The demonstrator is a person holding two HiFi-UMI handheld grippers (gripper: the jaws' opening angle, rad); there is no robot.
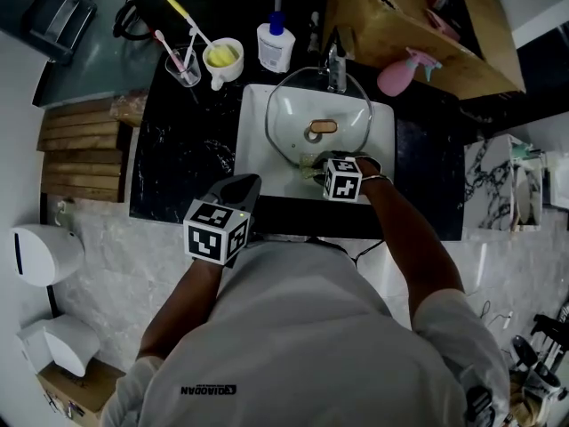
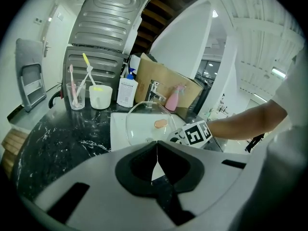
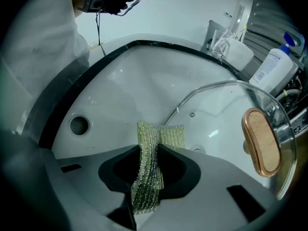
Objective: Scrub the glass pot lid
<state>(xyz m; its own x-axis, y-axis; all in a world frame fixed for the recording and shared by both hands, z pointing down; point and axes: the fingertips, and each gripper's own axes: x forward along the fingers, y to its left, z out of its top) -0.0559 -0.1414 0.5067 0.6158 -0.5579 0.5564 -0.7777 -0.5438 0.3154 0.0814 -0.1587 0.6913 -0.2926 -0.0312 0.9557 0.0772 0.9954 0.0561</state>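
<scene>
Over sink (image 1: 253,154), R tongs (image 3: 149,154) grip scrub cloth (image 3: 168,135) by glass lid (image 1: 320,109) (L tongs (image 2: 156,159) pinched together, empty).

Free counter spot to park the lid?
Bare black counter left of the sink, in front of the cup and toothbrush glass. Narrower bare strip right of the sink. Crowded behind: soap bottle, faucet, pink sprayer, cardboard box.

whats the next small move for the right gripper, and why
Probably ease the right gripper forward so the scrub cloth presses onto the glass lid. Its jaws are shut on the cloth, whose free end sits by the lid's near rim, and the lid lies in the sink.
</scene>
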